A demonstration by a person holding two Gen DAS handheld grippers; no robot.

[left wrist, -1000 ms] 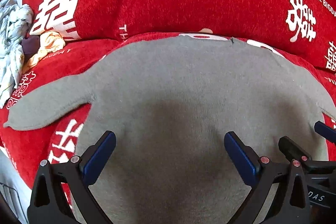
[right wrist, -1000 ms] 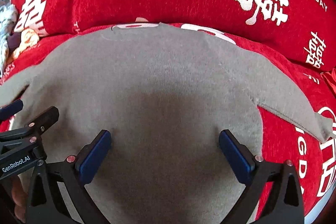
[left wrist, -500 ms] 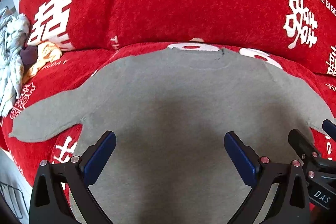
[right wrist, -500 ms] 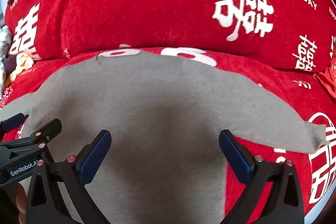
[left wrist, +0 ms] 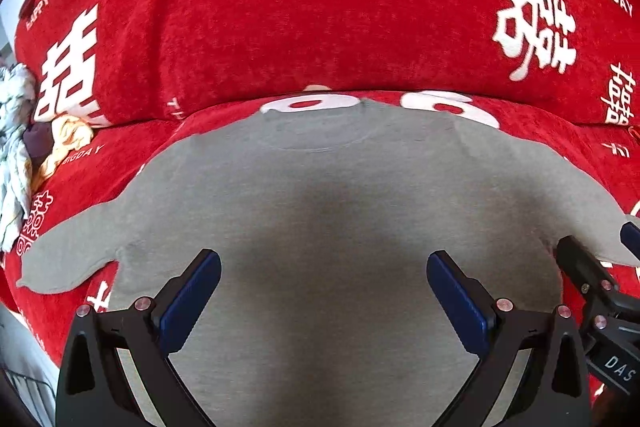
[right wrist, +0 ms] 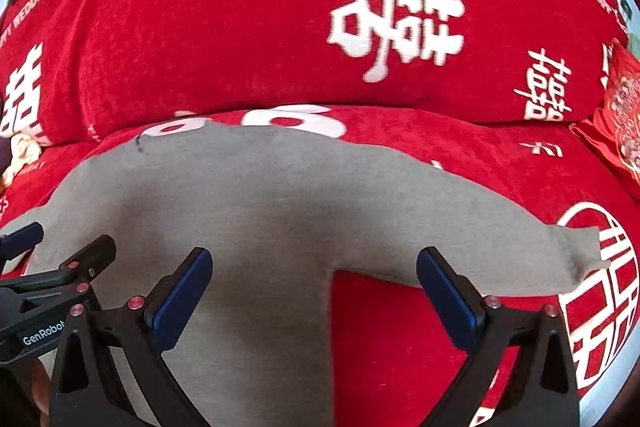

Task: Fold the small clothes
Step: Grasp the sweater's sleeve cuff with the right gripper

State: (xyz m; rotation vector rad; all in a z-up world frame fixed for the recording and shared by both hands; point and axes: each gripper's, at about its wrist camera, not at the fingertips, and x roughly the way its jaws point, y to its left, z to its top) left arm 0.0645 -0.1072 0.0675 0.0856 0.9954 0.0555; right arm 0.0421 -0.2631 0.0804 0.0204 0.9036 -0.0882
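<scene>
Red sofa cover [left wrist: 320, 7] printed with white wedding characters, grey long-sleeved top [left wrist: 320, 195] spread flat on the seat, sleeves out sideways. Left gripper [left wrist: 322, 291] and right gripper [right wrist: 314, 287] above the hem, both jaws wide apart, empty. Probably laid out, unfolded; next, likely pinching a sleeve to fold inward.

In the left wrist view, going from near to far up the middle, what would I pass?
Left gripper, open → grey top lying flat → its neckline → red seat cover → red backrest cushion with white lettering.
</scene>
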